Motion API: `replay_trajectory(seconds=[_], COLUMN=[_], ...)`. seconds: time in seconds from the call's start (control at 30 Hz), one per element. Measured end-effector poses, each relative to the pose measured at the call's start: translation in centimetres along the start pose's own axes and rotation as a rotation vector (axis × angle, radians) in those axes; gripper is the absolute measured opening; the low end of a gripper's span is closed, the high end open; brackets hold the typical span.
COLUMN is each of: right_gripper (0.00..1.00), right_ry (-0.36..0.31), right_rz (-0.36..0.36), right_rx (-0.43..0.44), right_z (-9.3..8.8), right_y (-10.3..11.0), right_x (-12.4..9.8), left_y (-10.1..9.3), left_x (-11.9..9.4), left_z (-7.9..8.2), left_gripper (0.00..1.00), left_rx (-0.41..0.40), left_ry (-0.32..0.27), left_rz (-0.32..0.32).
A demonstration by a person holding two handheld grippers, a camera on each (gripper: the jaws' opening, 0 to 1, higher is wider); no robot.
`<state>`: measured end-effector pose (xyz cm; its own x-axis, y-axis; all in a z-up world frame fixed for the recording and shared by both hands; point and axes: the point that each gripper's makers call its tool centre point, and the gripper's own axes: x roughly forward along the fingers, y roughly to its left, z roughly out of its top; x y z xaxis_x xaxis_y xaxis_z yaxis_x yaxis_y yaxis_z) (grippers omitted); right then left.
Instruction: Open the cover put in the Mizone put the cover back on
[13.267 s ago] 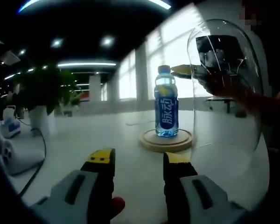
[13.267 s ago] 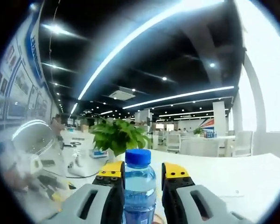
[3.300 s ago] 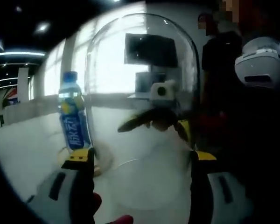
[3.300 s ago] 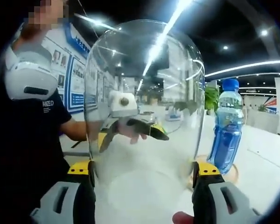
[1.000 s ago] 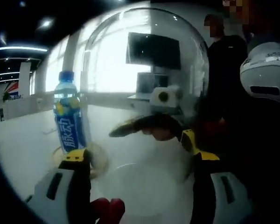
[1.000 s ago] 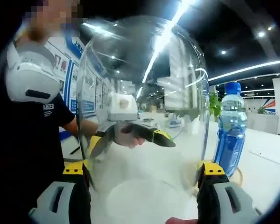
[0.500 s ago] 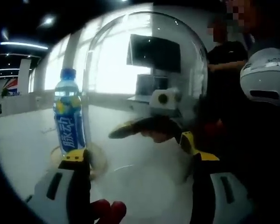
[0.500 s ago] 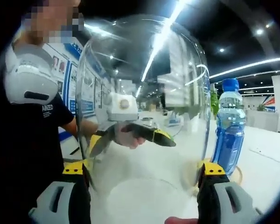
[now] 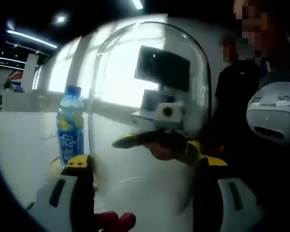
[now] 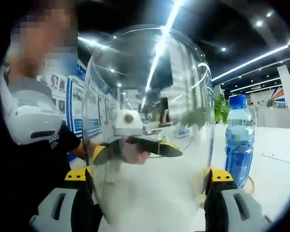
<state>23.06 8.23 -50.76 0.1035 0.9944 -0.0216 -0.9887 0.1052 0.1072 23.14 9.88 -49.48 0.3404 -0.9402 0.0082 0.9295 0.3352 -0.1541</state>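
A clear glass dome cover point(image 9: 150, 63) hangs in the air between my two grippers. My left gripper point(image 9: 144, 166) clamps its lower sides with a jaw on each flank. From the opposite side my right gripper point(image 10: 147, 176) holds the same cover point(image 10: 150, 72). Through the glass I see the other gripper's fingers point(image 9: 130, 141) point(image 10: 159, 147). The blue Mizone bottle point(image 9: 70, 130) point(image 10: 240, 145) stands upright with its cap on, on a round wooden base point(image 10: 250, 186), beside the cover and apart from it.
The white table point(image 9: 19, 140) point(image 10: 275, 164) runs out past the bottle. A person in a black shirt with a white device on the chest point(image 9: 273, 113) point(image 10: 31, 121) stands close behind the cover. A potted plant point(image 10: 221, 108) is far back.
Both views have tilted upward with the cover still clamped. The bottle now sits lower and smaller in the left gripper view. The grip on the cover is unchanged.
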Motion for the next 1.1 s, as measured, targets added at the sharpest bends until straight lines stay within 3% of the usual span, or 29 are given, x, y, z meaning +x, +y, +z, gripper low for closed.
replay_trajectory(seconds=[0.3, 0.53, 0.77, 1.1], right_gripper=[0.89, 0.89, 0.89, 0.90], right_ry=[-0.025, -0.040, -0.036, -0.051], right_rz=[0.021, 0.053, 0.061, 0.073], right_rx=[-0.010, 0.001, -0.060, -0.071], right_z=[3.5, 6.3, 8.8, 12.1], right_y=[0.3, 0.2, 0.4, -0.8], right_x=[0.0, 0.0, 0.1, -0.1], left_y=[-0.4, -0.5, -0.8, -0.3], left_x=[-0.1, 0.1, 0.4, 1.2], left_z=[3.5, 5.9, 8.4, 11.6], left_gripper=[0.75, 0.75, 0.75, 0.75], left_rx=[0.016, 0.010, 0.068, 0.085], left_ry=[-0.047, -0.040, -0.009, -0.020], left_rz=[0.018, 0.052, 0.060, 0.078])
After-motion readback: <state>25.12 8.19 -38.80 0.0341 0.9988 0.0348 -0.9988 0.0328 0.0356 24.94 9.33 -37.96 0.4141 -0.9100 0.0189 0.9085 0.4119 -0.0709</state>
